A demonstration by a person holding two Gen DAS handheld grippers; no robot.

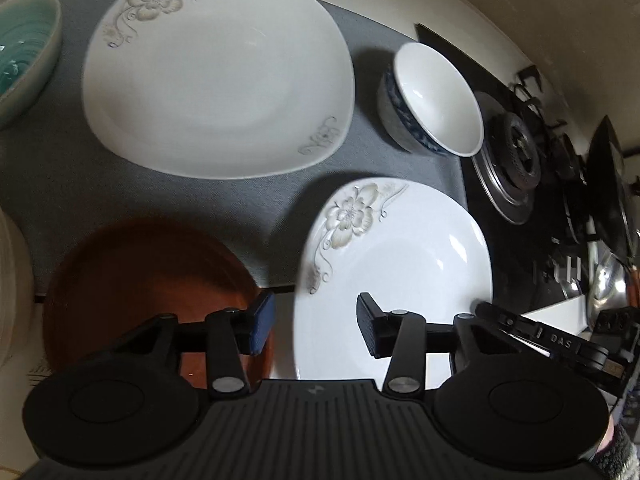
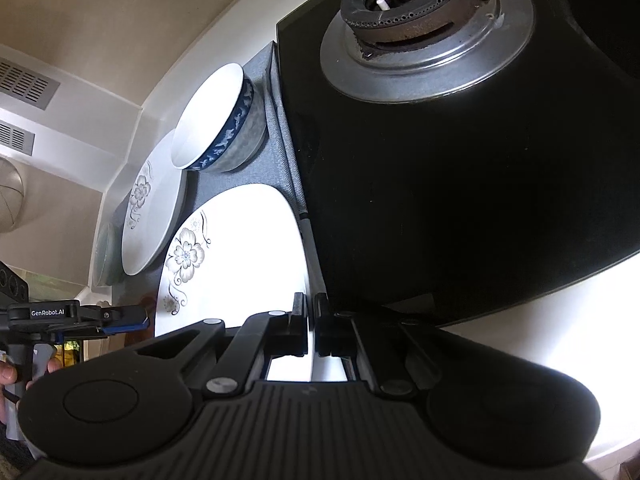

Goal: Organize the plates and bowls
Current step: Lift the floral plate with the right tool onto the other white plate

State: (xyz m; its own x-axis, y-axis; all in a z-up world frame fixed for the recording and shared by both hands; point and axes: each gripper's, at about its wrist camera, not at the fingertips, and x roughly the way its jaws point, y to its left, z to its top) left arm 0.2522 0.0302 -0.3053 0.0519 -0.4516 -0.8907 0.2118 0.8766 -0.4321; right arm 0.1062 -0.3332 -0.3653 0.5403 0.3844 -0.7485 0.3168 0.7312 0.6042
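Note:
A white flowered plate (image 1: 396, 276) is near me on the right; my right gripper (image 2: 311, 330) is shut on its rim (image 2: 308, 280) and shows at the plate's right edge in the left wrist view (image 1: 520, 330). My left gripper (image 1: 316, 326) is open, hovering over the plate's left part and a brown plate (image 1: 132, 276). A larger white flowered plate (image 1: 216, 76) lies farther back on the grey mat (image 1: 60, 160). A blue-and-white bowl (image 1: 432, 100) stands at the mat's right. A teal bowl (image 1: 24, 52) is at the far left.
A black glass gas stove (image 2: 460, 200) with a burner (image 2: 408, 8) lies right of the mat. Pans and a steel pot (image 1: 608, 280) sit on the stove's far side. A pale stack edge (image 1: 12, 280) shows at the left. White counter (image 2: 540, 340) runs in front.

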